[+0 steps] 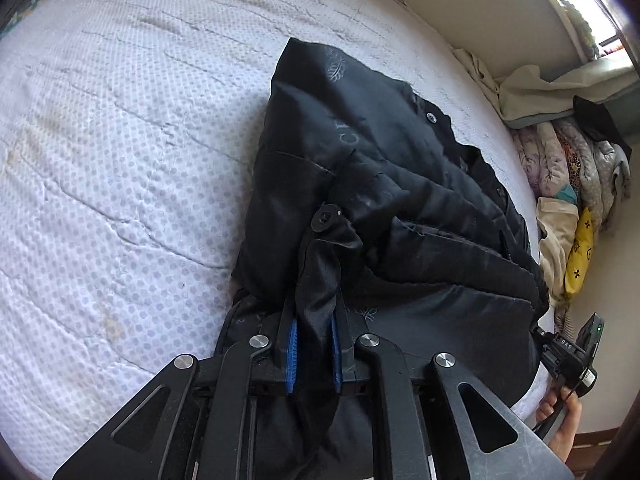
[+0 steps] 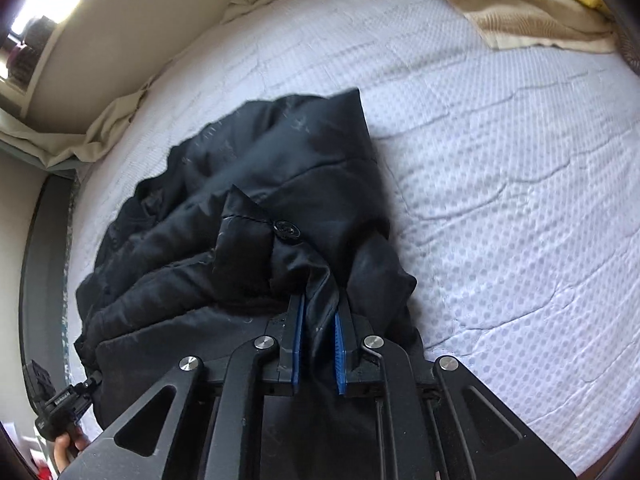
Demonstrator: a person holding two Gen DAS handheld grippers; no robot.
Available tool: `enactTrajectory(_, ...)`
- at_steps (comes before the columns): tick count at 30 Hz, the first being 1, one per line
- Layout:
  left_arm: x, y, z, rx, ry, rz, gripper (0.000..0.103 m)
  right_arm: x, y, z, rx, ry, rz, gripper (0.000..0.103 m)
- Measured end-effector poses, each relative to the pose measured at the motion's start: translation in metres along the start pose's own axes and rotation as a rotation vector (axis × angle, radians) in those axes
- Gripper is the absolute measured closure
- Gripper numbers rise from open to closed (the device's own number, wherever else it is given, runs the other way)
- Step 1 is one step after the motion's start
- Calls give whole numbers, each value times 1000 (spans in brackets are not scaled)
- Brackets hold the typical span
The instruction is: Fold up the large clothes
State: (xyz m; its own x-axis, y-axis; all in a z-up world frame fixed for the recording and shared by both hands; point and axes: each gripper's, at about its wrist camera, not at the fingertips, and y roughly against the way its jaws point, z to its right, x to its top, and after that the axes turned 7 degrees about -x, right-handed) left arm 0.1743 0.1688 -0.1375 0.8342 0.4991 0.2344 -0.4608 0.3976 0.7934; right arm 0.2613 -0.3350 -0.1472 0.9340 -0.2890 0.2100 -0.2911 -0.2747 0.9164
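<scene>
— Where's the black jacket (image 1: 360,184)?
— Bunched mid-bed on the white mattress (image 1: 120,160). The left tool (image 1: 314,344) pinches a fold between its blue pads; the right tool (image 2: 320,344) likewise.
— Anything around?
— Bedding pile (image 1: 568,168) at three o'clock, yellow cloth (image 1: 578,256) below it, beige towel (image 2: 520,12) at one o'clock in the right view.

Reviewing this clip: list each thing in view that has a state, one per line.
Left gripper: shut on a fold of the black jacket.
Right gripper: shut on another fold of the jacket.
Black jacket: bunched, partly folded over, lying on the mattress.
Mattress: bare, its cover wrinkled.
Bedding pile: heaped beside the mattress.
</scene>
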Motion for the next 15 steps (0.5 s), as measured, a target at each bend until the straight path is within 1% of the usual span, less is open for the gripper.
enactTrajectory(5,-4,-12,-3,19,-3,-19,81,-8,-9,0,-24,15,-8,97)
enactTrajectory(9,-2,-26,-6,22,-4,-34,79,-13,-20,-7,-72,73,15,97)
enactTrajectory(12,-3,-32,-2,41,-24,-22,78,-14,-26,-13,-91,97,36,97)
enactTrajectory(15,-6,-29,4,62,-43,-1,76,-12,-26,-8,-58,58,38,97)
